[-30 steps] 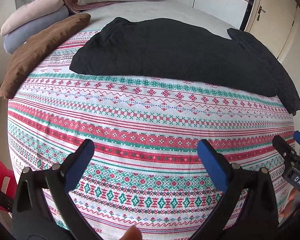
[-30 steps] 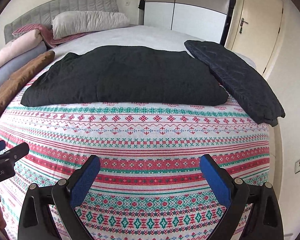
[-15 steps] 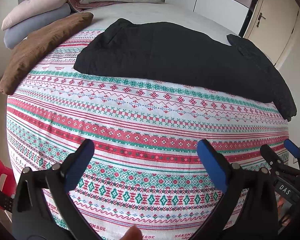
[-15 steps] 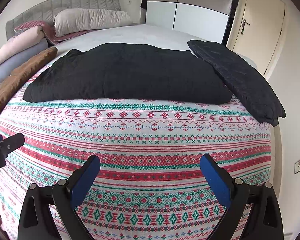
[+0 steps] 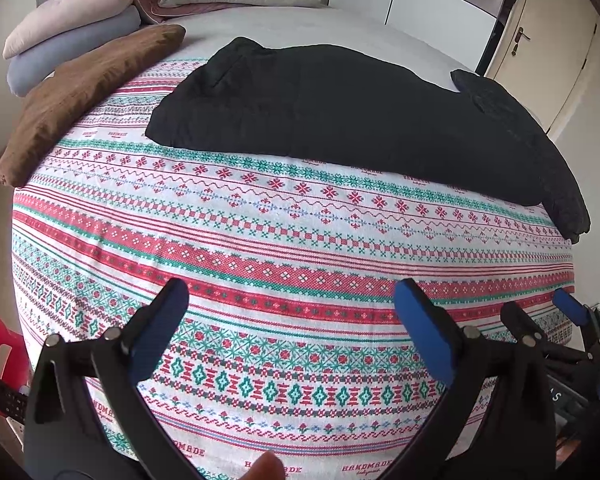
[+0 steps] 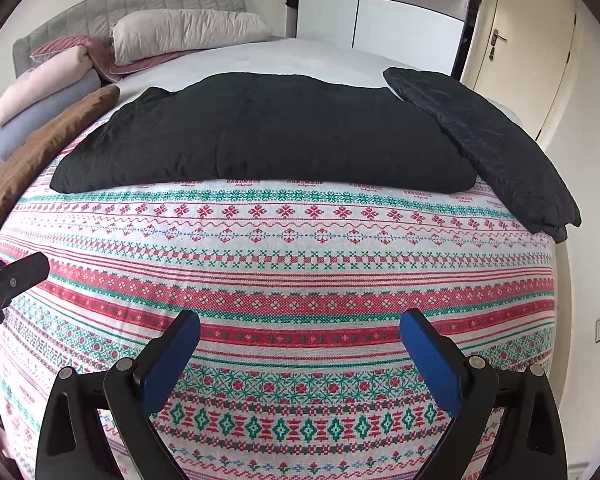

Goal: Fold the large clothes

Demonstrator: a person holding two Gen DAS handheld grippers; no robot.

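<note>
While both grippers, left (image 5: 288, 320) and right (image 6: 300, 350), hover spread wide and empty over the patterned bedspread (image 6: 284, 280), the black jacket (image 6: 260, 136) lies flat beyond; soft, bulky, probably slippery, best pinched at its near hem corners.

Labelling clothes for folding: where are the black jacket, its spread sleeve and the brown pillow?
black jacket (image 6: 268, 132), right wrist view, middle of body.
sleeve (image 6: 496, 148), right wrist view, mid-length.
brown pillow (image 5: 88, 92), left wrist view, centre.

A bed (image 6: 340, 56) with a grey padded headboard (image 6: 140, 4) fills the room; beyond its far end stand a white-and-grey wardrobe (image 6: 400, 20) and, right of that, a cream door (image 6: 528, 52).
</note>
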